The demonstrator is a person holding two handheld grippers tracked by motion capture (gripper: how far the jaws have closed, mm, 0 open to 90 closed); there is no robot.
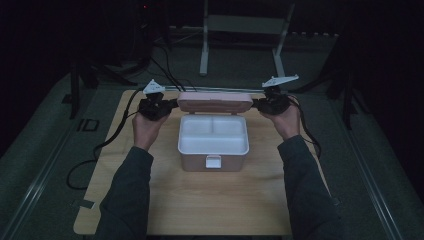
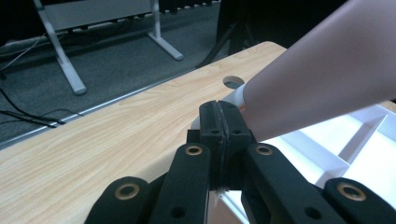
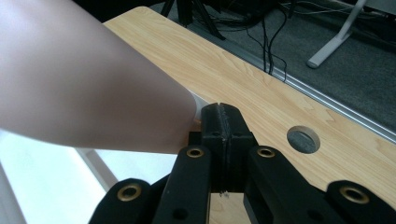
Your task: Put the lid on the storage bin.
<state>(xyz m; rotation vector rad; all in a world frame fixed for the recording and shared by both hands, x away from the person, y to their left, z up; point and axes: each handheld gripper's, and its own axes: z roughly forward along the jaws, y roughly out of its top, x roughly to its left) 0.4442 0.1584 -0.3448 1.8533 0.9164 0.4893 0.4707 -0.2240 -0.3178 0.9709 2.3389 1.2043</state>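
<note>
- Pink lunch box (image 1: pixel 213 154) stands open near the middle of the wooden table (image 1: pixel 200 210); its white inner tray (image 1: pixel 212 137) shows one wide compartment in front and two smaller ones behind.
- Lid (image 1: pixel 215 102), pink, is raised at the rear edge of the box, between the two grippers.
- Left gripper (image 1: pixel 171 103), held in the person's left hand (image 1: pixel 145 125), meets the lid's left end. In the left gripper view its jaws are pressed together, the lid's corner (image 2: pixel 236 95) just beside their tips; whether they pinch the edge cannot be told.
- Right gripper (image 1: pixel 258 103), in the right hand (image 1: pixel 287 120), meets the lid's right end. In the right gripper view its jaws are likewise pressed together beside the lid (image 3: pixel 84 84).
- Round cable hole (image 3: pixel 303 139) lies in the table near the right gripper.
</note>
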